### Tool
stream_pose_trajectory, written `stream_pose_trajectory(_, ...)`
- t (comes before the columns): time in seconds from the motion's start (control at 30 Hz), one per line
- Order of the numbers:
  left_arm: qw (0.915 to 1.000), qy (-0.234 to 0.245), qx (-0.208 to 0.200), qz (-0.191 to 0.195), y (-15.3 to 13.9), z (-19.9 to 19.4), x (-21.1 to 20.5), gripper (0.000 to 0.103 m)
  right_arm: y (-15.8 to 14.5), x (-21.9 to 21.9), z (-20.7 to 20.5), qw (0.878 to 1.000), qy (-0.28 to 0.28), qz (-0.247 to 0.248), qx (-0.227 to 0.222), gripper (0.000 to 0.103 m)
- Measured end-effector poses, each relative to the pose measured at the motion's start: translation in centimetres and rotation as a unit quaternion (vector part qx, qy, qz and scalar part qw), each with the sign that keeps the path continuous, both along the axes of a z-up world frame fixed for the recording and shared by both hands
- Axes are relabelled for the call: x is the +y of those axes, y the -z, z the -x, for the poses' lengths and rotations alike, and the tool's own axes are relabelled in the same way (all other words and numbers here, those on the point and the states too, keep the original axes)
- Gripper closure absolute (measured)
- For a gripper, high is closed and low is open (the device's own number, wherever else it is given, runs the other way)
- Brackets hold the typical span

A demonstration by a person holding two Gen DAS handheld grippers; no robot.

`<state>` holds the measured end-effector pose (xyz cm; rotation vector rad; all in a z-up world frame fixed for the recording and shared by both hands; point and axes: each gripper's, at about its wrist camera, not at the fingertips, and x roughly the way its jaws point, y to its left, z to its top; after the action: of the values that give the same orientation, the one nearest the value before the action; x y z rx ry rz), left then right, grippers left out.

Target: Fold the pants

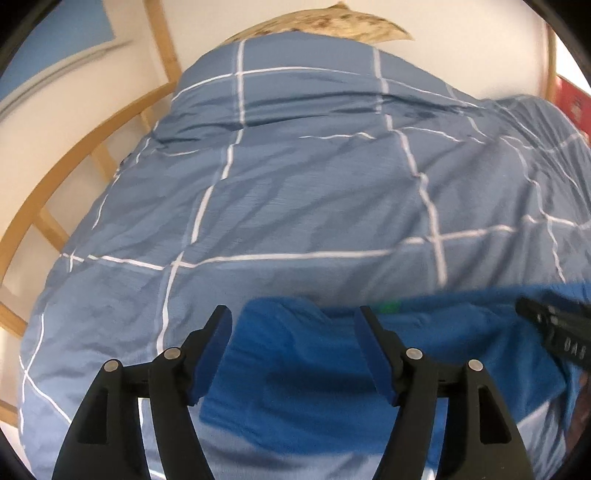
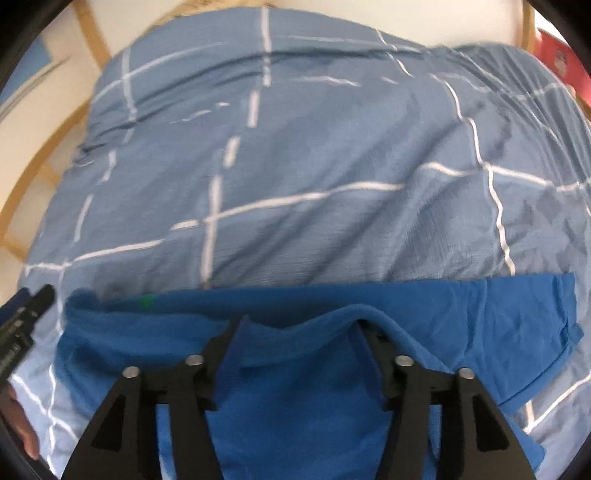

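Left gripper (image 1: 291, 347): jaws stand apart, blue pads clear of the cloth; nothing pinched. The blue pants (image 1: 295, 376) lie directly under and between its fingers, flat on the duvet. Judged: a fold edge has been laid down here and let go, which is why the jaws are spread over cloth rather than biting it.

Right gripper (image 2: 299, 332): jaws also apart. A raised ridge of the pants (image 2: 332, 369) runs across between its fingers and partly drapes over the right finger tip; whether the pads press on it I cannot tell for certain, but the gap reads as a release, not a grip.

Just ahead of both tools: the far edge of the pants lies straight across, with a small green mark (image 2: 147, 301) near its left end. A double layer shows to the right of the right gripper, so one fold looks made.

Each gripper shows at the edge of the other's view, so they work side by side along the same edge.

Beyond: blue checked duvet (image 1: 314, 192), wrinkled, serving as the folding surface. Farthest: a patterned pillow (image 1: 332, 22) and the wooden bed frame (image 1: 74, 155).
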<state>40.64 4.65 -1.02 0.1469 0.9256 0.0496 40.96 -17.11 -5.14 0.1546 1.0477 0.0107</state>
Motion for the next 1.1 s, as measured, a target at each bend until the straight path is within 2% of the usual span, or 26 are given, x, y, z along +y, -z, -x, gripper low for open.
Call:
stream_pose_trajectory(0.13, 0.9997, 0.020, -0.009, 0.003, -1.5, 2.4, -1.1, 0.033, -2.7, -0.2, 1.2, 0.999, 0.001, -0.010, -0.037, 0.043)
stream_pose_trajectory(0.23, 0.9987, 0.044, -0.024, 0.012, -3.0, 4.8, -2.0, 0.032, -4.9, -0.5, 2.8, 0.998, 0.002, 0.015, -0.057, 0.041)
stream_pose_trajectory(0.37, 0.9958, 0.074, -0.044, 0.029, -4.8, 8.7, -3.8, 0.032, -7.5, -0.8, 7.5, 0.992, -0.034, 0.063, -0.108, 0.041)
stream_pose_trajectory(0.6, 0.9879, 0.128, -0.059, 0.065, -6.7, 14.7, -7.4, 0.031, -10.6, -2.6, 15.2, 0.984, -0.065, 0.067, -0.152, 0.041)
stream_pose_trajectory(0.83, 0.9776, 0.176, -0.078, 0.085, -6.9, 20.3, -11.5, 0.031, -11.3, -6.5, 22.1, 0.980, -0.055, 0.065, -0.181, 0.041)
stream_pose_trajectory(1.1, 0.9648, 0.234, -0.074, 0.096, -3.8, 23.8, -17.3, 0.031, -9.4, -12.0, 27.9, 0.977, -0.019, 0.087, -0.196, 0.041)
